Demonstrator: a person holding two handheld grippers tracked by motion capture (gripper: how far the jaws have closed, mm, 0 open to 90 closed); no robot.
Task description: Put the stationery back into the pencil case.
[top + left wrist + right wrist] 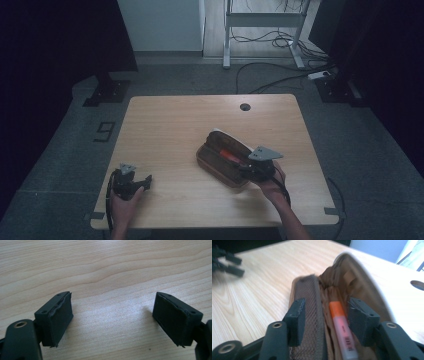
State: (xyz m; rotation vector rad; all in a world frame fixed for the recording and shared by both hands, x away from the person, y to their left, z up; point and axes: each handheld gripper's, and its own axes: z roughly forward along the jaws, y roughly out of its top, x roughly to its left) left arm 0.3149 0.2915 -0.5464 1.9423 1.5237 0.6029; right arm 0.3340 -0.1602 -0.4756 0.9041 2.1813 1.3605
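Here the wooden table (165, 130) carries an open brown pencil case (220, 162) lying right of centre, toward the near edge, with an orange highlighter (342, 327) resting inside it. The right gripper (325, 317) hangs over the case's near end, jaws about half open and clear of the highlighter between them. I judge it best to lift straight out without snagging the mesh pocket (308, 302); the left gripper (112, 320) rests wide open and empty at near left.

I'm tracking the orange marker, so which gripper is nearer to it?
Right. The right gripper straddles the orange marker inside the pencil case, while the left gripper sits far off near the table's front-left corner.
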